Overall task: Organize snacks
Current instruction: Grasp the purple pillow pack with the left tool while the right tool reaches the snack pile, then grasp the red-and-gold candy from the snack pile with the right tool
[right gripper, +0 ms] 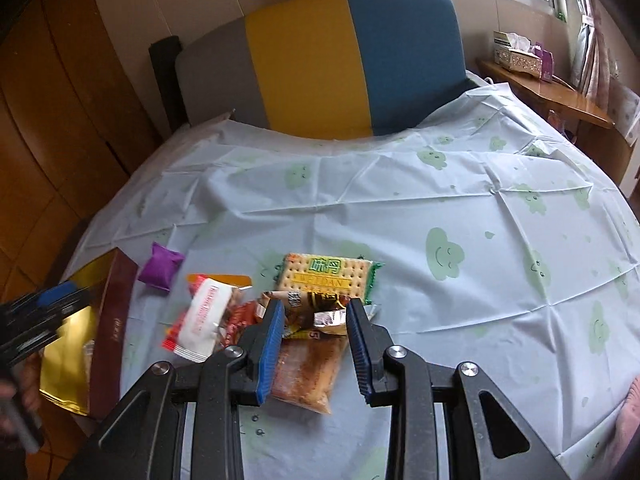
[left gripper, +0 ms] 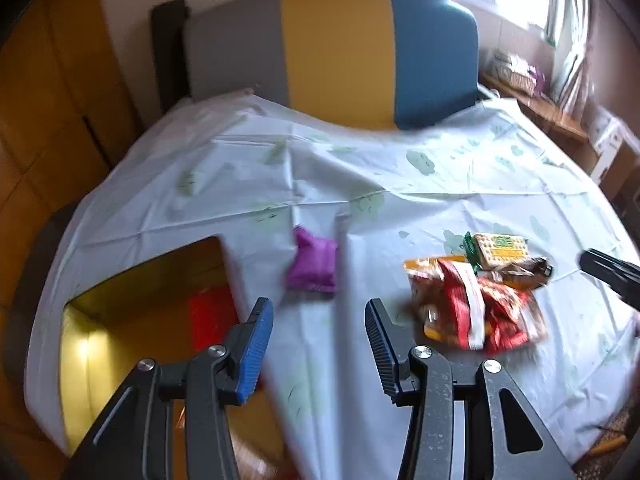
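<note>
My right gripper (right gripper: 316, 320) pinches the foil snack wrapper (right gripper: 330, 317); at nine o'clock, the gold-lined box (right gripper: 64, 356) awaits it.

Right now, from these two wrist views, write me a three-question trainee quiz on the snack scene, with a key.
1. True or false: the purple packet lies apart from the snack pile.
2. What is already inside the gold-lined box? A) a red packet B) the cracker pack C) nothing
3. Fill in: the left gripper has ____ between its fingers.

Key
1. True; bare tablecloth separates them.
2. A; a red packet shows inside, blurred. The cracker pack lies at the pile's far edge.
3. Nothing; its jaws stand apart over the cloth. The right gripper hovers at the pile; whether it grips anything cannot be told.
</note>
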The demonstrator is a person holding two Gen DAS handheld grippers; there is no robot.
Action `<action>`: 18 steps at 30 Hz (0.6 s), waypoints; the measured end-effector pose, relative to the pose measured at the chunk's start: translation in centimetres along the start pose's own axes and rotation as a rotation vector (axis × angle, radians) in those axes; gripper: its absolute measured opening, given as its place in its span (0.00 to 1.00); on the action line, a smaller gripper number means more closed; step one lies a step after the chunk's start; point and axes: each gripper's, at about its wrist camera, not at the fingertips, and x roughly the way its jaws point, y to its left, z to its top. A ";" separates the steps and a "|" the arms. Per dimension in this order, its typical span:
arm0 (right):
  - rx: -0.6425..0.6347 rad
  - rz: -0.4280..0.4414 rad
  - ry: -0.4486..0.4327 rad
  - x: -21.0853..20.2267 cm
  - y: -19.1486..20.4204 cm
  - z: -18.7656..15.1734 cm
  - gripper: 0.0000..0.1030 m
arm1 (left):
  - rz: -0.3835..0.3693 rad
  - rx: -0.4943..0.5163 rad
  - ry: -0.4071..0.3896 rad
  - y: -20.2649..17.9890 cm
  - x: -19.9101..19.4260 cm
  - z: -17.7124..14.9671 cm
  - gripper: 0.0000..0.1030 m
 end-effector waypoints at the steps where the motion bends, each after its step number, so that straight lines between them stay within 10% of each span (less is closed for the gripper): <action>1: 0.005 0.007 0.000 0.0 0.1 0.0 0.31 | 0.000 0.006 0.022 -0.3 1.3 0.8 0.47; 18: 0.012 0.084 -0.002 -0.6 0.6 0.4 0.32 | 0.100 0.063 0.197 -0.7 13.4 3.6 0.36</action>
